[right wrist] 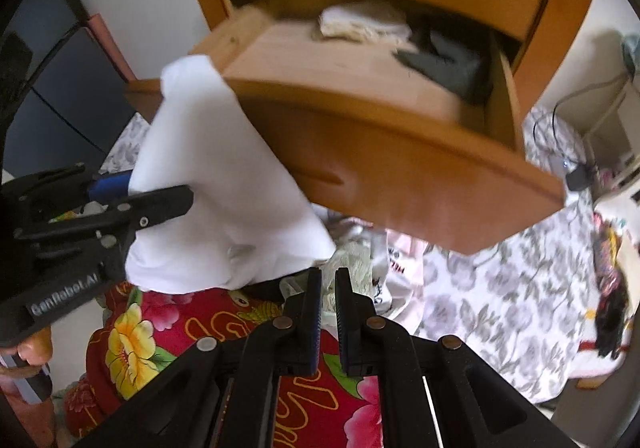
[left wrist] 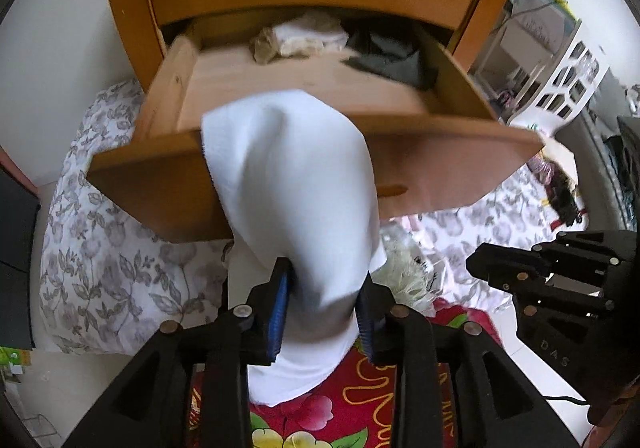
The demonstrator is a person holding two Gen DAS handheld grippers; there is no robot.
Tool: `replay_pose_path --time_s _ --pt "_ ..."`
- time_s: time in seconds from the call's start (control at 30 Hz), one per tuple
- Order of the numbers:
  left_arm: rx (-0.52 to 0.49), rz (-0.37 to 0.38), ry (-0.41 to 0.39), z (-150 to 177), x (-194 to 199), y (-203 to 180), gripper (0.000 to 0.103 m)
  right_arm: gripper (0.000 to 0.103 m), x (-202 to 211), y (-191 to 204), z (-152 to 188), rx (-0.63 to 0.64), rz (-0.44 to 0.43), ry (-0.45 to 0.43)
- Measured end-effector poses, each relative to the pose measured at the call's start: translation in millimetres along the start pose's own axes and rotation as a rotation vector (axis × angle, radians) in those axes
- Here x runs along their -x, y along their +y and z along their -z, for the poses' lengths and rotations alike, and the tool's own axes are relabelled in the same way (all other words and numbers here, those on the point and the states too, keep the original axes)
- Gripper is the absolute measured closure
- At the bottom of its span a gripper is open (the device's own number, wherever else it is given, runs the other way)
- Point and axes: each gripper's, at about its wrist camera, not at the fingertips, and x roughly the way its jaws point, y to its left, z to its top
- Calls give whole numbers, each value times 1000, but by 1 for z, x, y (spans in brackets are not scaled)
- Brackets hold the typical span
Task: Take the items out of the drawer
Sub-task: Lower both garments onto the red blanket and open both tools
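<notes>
Left gripper (left wrist: pixel 324 288) pinches soft white cloth (left wrist: pixel 296 175).

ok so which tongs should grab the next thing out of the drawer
Right, likely. The right tongs are nearly closed on nothing, below the open drawer. The left tongs are shut on the white cloth.

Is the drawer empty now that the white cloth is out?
No. The open drawer holds a pale bundle and a dark garment at its back.
</notes>
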Motion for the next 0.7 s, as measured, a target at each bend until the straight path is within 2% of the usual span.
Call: replay_pose_path --time_s 0.13,0.27,0.47,0.53,0.6,0.63,0.7 --pt "12 5 41 4 -17 2 69 95 -14 -3 3 -21 -9 28" --pt "36 17 57 7 -19 7 54 95 -21 -5 6 -32 -8 46" --pt "77 34 55 16 -6 19 49 79 -23 -8 6 -63 0 59" --pt "90 37 45 19 0 22 49 72 -22 -9 6 -70 2 54" --pt "102 45 22 22 11 26 49 58 -19 -9 6 -79 7 45" --pt "106 51 6 22 18 28 48 56 -16 -8 6 -82 10 39" --pt "114 50 -22 23 28 31 36 50 -11 -7 6 -85 17 23"
